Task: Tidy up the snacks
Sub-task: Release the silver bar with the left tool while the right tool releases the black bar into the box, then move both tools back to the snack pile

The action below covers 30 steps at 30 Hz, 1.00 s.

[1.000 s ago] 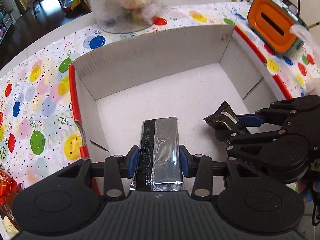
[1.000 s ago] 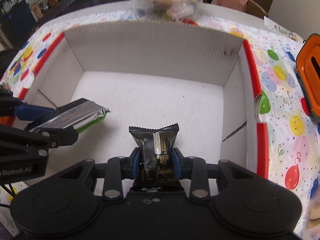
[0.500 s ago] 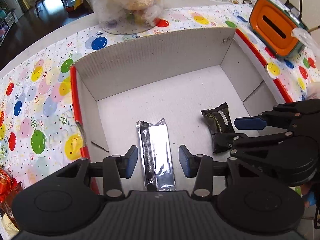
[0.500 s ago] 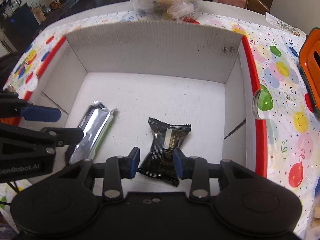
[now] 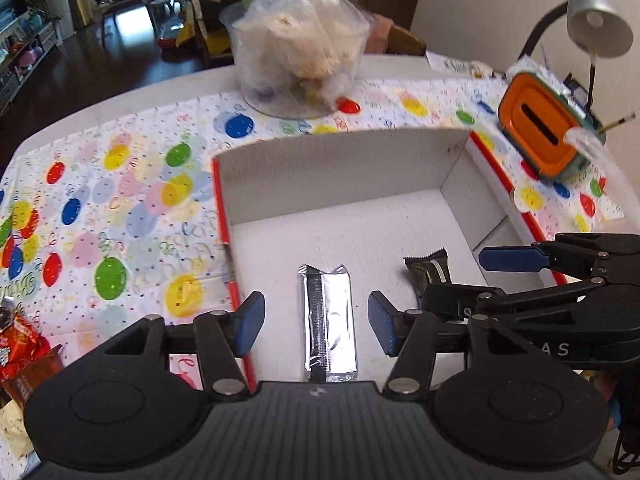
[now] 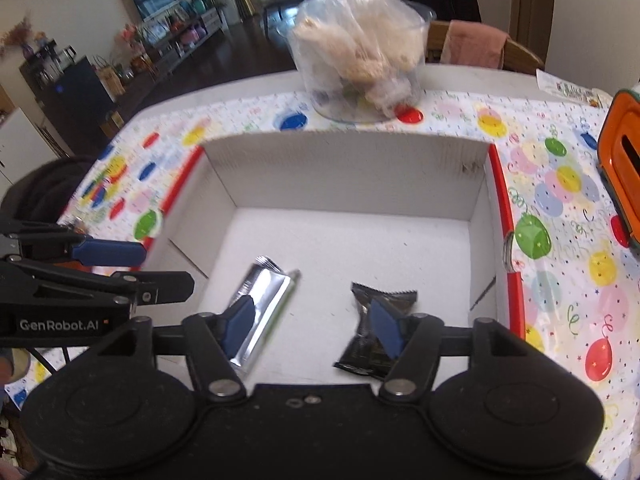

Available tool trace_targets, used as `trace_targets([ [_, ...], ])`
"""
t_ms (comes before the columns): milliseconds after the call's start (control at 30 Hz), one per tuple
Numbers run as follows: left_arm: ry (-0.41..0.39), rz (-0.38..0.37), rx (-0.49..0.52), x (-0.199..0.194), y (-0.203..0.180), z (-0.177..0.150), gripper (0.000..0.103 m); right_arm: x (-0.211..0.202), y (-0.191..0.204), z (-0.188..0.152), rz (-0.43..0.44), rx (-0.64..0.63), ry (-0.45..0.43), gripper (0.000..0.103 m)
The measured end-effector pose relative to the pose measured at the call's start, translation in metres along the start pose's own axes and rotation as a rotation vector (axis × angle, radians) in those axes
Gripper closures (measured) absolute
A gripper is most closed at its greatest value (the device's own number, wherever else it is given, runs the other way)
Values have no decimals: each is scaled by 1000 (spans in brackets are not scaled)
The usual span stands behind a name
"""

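Note:
A silver snack bar (image 5: pixel 329 320) lies flat on the floor of the white cardboard box (image 5: pixel 344 168); it also shows in the right wrist view (image 6: pixel 262 300). A black snack packet (image 6: pixel 374 328) lies beside it on the box floor, also seen in the left wrist view (image 5: pixel 430 274). My left gripper (image 5: pixel 316 322) is open and empty, raised above the silver bar. My right gripper (image 6: pixel 314 328) is open and empty, above the box floor between the two snacks. The box in the right wrist view (image 6: pixel 348 168) holds only these two.
A clear tub of bagged snacks (image 5: pixel 300 52) stands behind the box. An orange-lidded container (image 5: pixel 538 132) and a desk lamp (image 5: pixel 598 24) are at the right. Red snack wrappers (image 5: pixel 20 352) lie at the left on the balloon-print tablecloth (image 5: pixel 120 208).
Both grippers opened and let go of their snacks, the silver bar and the black packet, which now lie in the box. Both grippers have since lifted and drawn back, jaws wider.

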<state>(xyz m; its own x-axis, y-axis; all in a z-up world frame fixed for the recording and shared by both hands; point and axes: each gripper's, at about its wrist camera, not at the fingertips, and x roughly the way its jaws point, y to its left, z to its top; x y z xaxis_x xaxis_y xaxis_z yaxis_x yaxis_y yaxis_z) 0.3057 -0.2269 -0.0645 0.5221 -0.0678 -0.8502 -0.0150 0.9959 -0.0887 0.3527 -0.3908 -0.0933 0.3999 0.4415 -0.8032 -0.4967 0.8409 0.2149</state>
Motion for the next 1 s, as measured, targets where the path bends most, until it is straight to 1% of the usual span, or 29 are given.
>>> trace_targets([
  [67,-25,12,-13,-9,4,-3,44,-4,3,0,5,7,-17,31],
  [133,-51,33,-25,-17,8,-7,42,-7,7,1,17,16,-28,29],
  [200,-70,41,-45,-25,13,-11,39,-10,12,1,30,15,-39,25],
  [233,-78,44,-57,-29,16,-13,39,-12,14,1,34,12,-45,21],
  [333,-96,59,-81,-41,23,-19,37,-14,23,1,45,-3,-56,18],
  [400,-117,82,-91,-49,29,-25,33,-15,30,1,37,-4,-69,15],
  [467,-135,100,-106,-57,34,-31,30,-17,36,0,58,-10,-78,10],
  [533,-150,114,-119,-65,41,-38,29,-16,45,0,65,-22,-85,8],
  [733,-194,123,-147,-88,63,-56,28,-19,75,-3,108,-69,-99,3],
  [800,-208,119,-155,-94,73,-62,23,-21,86,-4,112,-74,-111,1],
  [1000,-239,92,-145,-113,111,-82,22,-25,121,-13,93,-73,-130,0],
])
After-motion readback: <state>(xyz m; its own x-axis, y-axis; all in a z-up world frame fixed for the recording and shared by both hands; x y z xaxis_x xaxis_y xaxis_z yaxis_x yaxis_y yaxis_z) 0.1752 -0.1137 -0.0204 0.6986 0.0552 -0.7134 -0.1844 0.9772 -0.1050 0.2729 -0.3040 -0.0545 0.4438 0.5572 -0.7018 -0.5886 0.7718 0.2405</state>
